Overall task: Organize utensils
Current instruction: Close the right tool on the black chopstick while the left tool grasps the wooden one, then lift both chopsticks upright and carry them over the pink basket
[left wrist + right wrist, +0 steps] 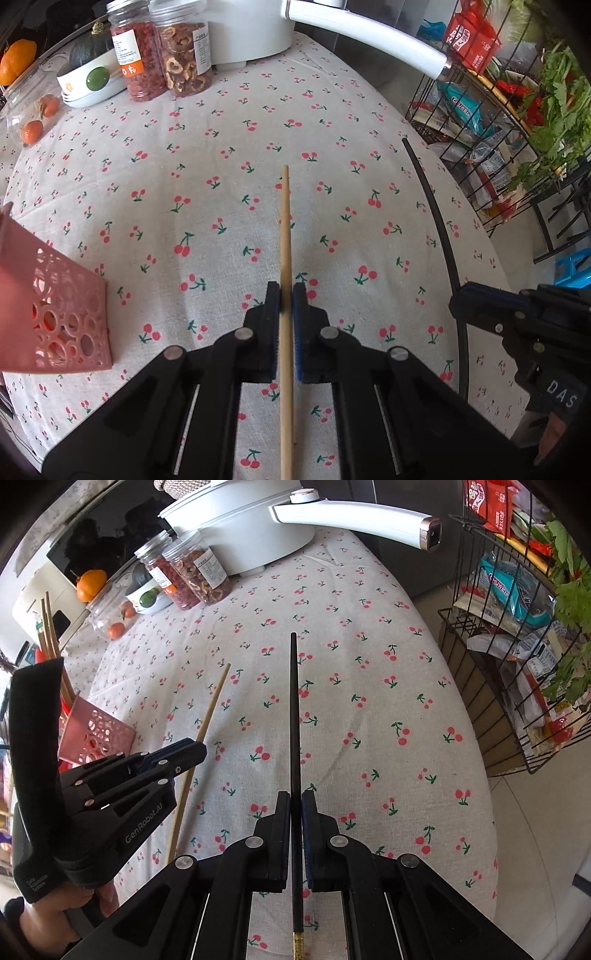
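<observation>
My left gripper is shut on a light wooden chopstick that points forward above the cherry-print tablecloth. My right gripper is shut on a black chopstick with a gold end, also held above the cloth. The black chopstick and the right gripper show at the right of the left wrist view. The left gripper and its wooden chopstick show at the left of the right wrist view. A pink perforated utensil holder stands at the left; in the right wrist view the holder has wooden chopsticks in it.
A white pot with a long handle stands at the far end, beside two jars of dried fruit, a bowl and oranges. A black wire rack of packets and greens stands beyond the table's right edge.
</observation>
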`<state>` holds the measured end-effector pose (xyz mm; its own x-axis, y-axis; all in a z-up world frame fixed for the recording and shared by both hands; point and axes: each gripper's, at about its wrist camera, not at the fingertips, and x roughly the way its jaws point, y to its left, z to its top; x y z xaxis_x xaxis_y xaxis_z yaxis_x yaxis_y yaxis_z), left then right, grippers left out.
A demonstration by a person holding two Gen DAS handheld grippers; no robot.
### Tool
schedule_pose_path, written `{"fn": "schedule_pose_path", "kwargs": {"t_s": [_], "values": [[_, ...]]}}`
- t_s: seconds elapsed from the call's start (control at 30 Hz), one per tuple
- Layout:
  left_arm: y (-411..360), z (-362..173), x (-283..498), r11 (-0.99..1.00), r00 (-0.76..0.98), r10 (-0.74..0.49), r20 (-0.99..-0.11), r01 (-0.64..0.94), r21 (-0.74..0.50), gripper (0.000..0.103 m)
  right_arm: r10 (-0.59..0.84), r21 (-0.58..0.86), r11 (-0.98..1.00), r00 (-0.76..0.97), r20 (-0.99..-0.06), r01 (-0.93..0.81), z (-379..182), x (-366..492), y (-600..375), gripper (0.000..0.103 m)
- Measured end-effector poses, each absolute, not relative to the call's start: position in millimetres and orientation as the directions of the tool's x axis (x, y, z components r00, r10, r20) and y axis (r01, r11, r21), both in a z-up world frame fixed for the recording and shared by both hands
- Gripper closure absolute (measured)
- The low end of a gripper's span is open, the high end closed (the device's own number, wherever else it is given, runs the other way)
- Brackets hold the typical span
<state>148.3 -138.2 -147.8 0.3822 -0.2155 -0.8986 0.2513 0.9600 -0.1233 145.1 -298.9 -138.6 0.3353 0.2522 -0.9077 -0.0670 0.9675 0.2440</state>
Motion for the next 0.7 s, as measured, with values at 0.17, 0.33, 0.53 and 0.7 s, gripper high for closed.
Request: {"fn": "schedule_pose_path", "kwargs": {"t_s": [0.17, 0.33, 0.53, 0.7], "values": [[-121.3, -111.1, 110.0, 0.935, 0.460, -0.262, -0.848, 0.339, -0.106, 0.095, 0.293, 0.277, 0.956, 0.398, -0.869, -0.099, -117.3, 133.3, -294.4, 0.097], [-91.2, -72.8, 80.6, 0.921, 0.527, -0.327, -0.785, 0.364, -0.139, 0.095, 0.321, 0.285, 0.947, 0.469, -0.823, -0.148, -90.9, 114.5, -285.0, 0.097], [-55.5, -35.4, 43.6, 0.918, 0.643, -0.358, -0.677, 0.374, -0.130, 0.095, 0.311, 0.246, 0.950, 0.562, -0.766, -0.190, -60.4, 94.2, -270.6, 0.097], [-29.0, -10.2, 35.9, 0.930, 0.729, -0.355, -0.585, 0.337, -0.144, 0.095, 0.328, 0.227, 0.944, 0.620, -0.713, -0.238, -34.3, 84.8, -258.6, 0.097]]}}
